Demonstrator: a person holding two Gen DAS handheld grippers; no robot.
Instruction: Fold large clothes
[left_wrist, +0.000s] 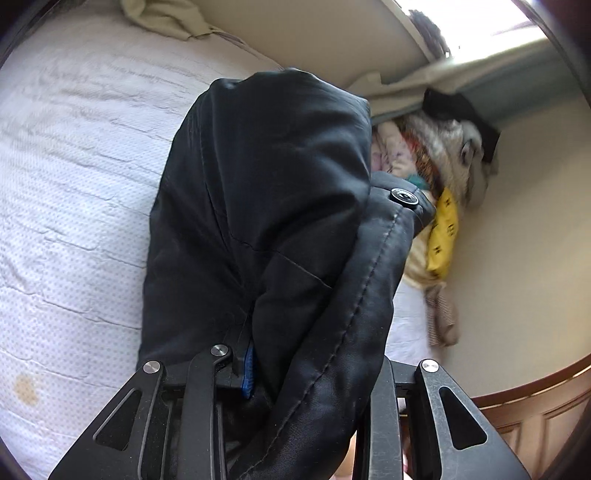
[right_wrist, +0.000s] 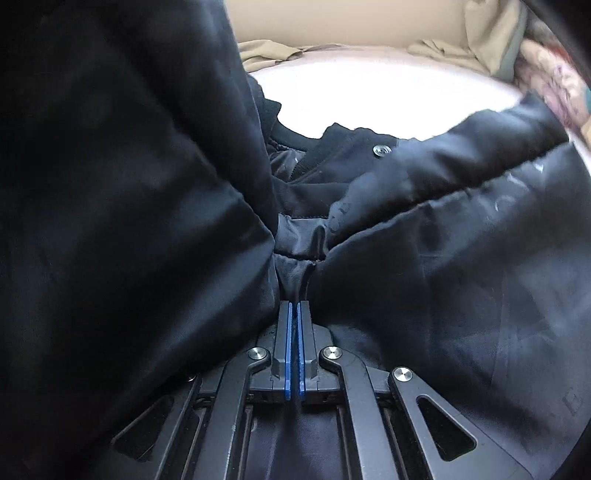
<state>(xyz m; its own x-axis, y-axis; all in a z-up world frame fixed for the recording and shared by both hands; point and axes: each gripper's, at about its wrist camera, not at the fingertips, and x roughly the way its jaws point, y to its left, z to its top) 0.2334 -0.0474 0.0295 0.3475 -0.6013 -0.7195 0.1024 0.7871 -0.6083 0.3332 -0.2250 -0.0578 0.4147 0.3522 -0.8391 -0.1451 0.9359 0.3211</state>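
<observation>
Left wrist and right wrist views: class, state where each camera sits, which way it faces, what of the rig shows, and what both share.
Left wrist: on the left claw, looking along its fingers over the black jacket to the white bed and a clothes pile; claw linkage shows.
Right wrist: on the right claw, facing jacket folds up close, bed beyond; blue pads pinch fabric.
Shared: the jacket, its snap button, the bed.

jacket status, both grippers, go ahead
Left gripper shut on black jacket, fabric draped over its fingers. Right gripper shut on a jacket fold. Jacket bunched, lifted over white bed. Clothes pile beside wall, clear of jacket.
</observation>
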